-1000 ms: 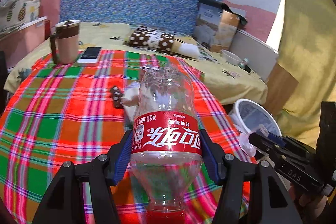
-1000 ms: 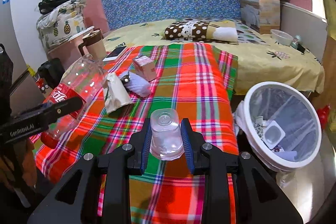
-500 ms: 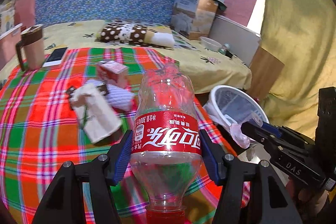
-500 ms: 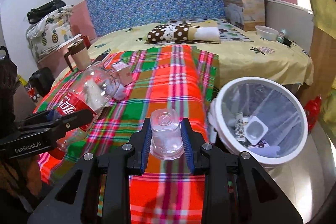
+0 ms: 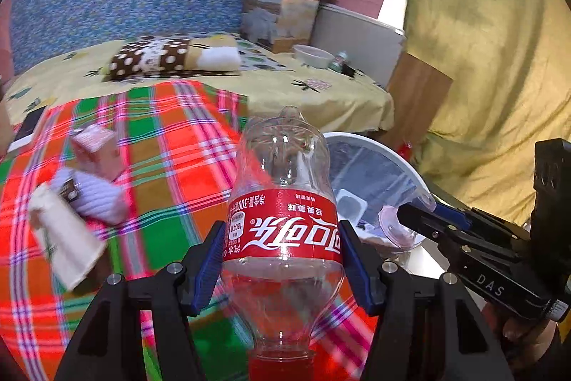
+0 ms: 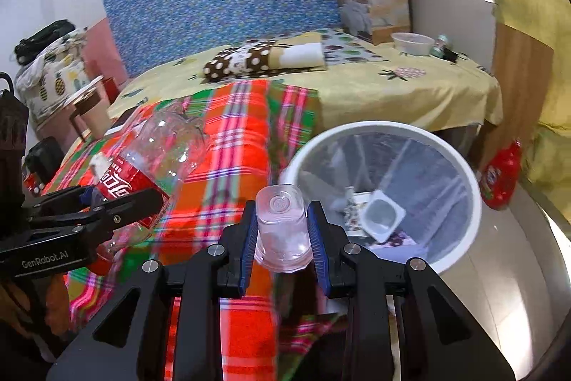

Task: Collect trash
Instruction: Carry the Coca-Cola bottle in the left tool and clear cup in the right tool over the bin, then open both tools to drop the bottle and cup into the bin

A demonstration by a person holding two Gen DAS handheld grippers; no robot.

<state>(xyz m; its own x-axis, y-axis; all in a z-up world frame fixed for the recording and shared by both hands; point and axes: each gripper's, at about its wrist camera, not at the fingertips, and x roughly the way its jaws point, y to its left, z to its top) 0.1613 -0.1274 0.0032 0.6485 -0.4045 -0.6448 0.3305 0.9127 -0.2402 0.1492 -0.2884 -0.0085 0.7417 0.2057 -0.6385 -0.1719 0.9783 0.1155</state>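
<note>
Two grippers held trash beside the white bin [image 6: 460, 163]: the left gripper [image 5: 282, 263] clamped an empty cola bottle [image 5: 283, 199], cap toward the camera, base pointing away over the plaid cloth [image 5: 171, 145]; the right gripper [image 6: 282, 234] pinched an upturned clear cup [image 6: 282, 224] near the bin's rim.

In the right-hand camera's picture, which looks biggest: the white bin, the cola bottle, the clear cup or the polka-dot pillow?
As they appear there:
1. white bin
2. cola bottle
3. polka-dot pillow and clear cup: too alike to rank, and the cup sits much nearer the camera.
</note>
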